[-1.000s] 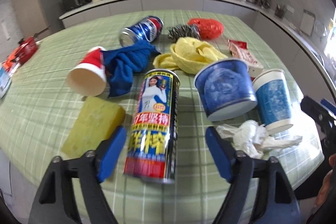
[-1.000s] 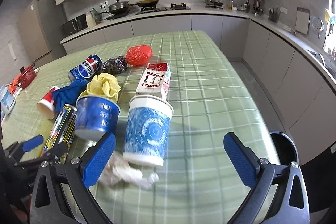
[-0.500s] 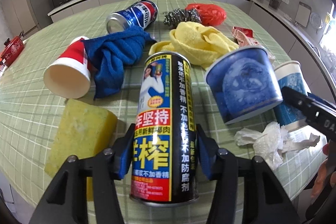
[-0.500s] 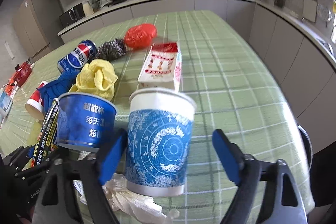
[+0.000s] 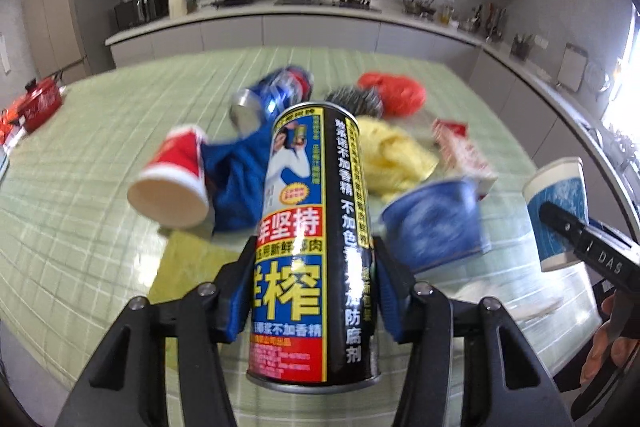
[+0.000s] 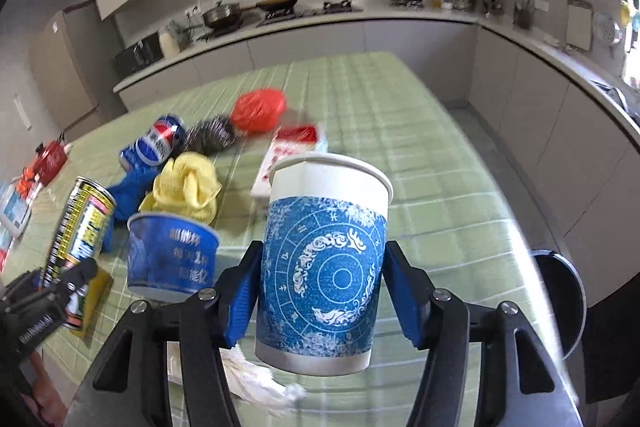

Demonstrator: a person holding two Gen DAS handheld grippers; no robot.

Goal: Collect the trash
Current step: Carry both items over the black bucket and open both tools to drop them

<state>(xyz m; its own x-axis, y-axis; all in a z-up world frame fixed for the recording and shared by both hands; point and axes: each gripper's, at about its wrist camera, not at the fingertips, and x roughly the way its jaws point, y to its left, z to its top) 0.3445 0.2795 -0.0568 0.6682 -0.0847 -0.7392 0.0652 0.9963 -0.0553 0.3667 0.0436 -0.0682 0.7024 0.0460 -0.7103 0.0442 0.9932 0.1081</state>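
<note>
Left gripper (image 5: 314, 301) clamped on glossy cylindrical tin can (image 5: 312, 247), right gripper (image 6: 318, 301) on tapered blue-patterned paper cup (image 6: 326, 263), above green checked tablecloth (image 6: 420, 163); crumpled tissue (image 6: 260, 383), blue paper bowl (image 6: 172, 255) below.

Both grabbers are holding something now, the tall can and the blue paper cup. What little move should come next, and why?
Probably swing the right gripper, shut on the blue paper cup, sideways over the black bin beside the table's right edge. It is the only bin in view and sits on that side. The left gripper can follow with the tall can.
</note>
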